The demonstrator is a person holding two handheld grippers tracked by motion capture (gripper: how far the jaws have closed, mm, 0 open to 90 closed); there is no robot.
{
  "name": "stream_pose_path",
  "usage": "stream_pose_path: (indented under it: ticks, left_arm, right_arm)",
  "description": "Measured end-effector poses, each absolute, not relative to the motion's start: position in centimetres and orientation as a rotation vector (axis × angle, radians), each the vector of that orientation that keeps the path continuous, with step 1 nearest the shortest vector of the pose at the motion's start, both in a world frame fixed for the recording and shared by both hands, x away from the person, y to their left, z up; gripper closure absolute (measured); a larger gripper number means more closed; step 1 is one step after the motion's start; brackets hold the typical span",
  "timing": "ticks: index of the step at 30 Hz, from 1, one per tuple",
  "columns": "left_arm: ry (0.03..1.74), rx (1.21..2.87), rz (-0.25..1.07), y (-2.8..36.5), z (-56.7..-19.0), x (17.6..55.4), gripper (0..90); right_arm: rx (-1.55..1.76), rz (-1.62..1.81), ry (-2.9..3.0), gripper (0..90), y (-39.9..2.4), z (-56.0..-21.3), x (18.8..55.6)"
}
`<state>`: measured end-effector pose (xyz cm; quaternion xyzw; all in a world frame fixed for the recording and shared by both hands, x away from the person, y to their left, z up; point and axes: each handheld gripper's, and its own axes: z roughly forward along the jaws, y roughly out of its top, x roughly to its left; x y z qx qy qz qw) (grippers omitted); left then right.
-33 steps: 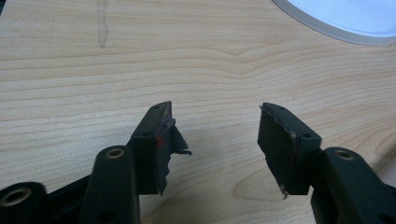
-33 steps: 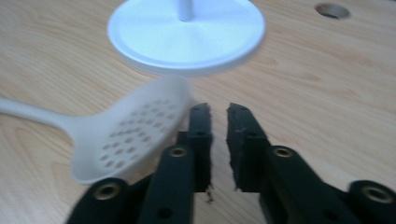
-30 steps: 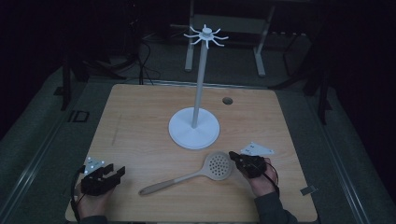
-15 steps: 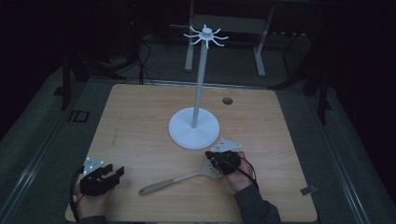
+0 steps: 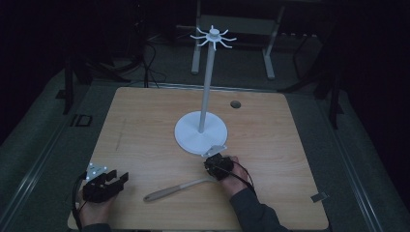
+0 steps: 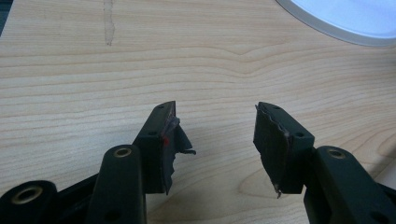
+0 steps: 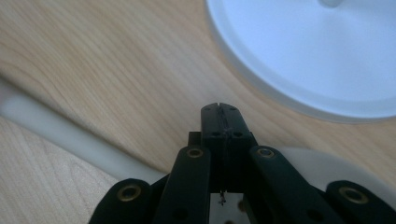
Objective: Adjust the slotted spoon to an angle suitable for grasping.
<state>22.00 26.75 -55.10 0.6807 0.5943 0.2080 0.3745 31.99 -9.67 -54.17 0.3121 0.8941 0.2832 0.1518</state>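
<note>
Above the skimmer point(image 5: 176, 189), right gripper point(image 5: 218, 165) jaws press together, empty; left gripper point(image 5: 107, 181) jaws spread.

A wooden table point(image 5: 145, 125) carries everything. Near its far edge sits a small dark round hole point(image 5: 235, 104). Beyond the table stands a grey metal frame point(image 5: 232, 29).

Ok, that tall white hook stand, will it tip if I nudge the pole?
Probably, if pushed high: the stand has a long thin pole over a modest round base. A low push would likelier slide it on the smooth wooden table.
</note>
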Motion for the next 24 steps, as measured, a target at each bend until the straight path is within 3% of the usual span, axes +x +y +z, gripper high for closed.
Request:
stream_pose_path:
  ticks: [10, 24]
  left_arm:
    - [1.521, 1.735, 0.528, 26.8, -55.1, 22.0, 50.2]
    - [1.53, 1.725, 0.53, 27.0, -55.1, 21.8, 50.2]
  right_arm:
    - [0.874, 0.735, 2.638, 89.9, -9.1, -55.4, 31.7]
    - [0.954, 0.735, 2.599, 90.0, -12.6, -55.4, 30.9]
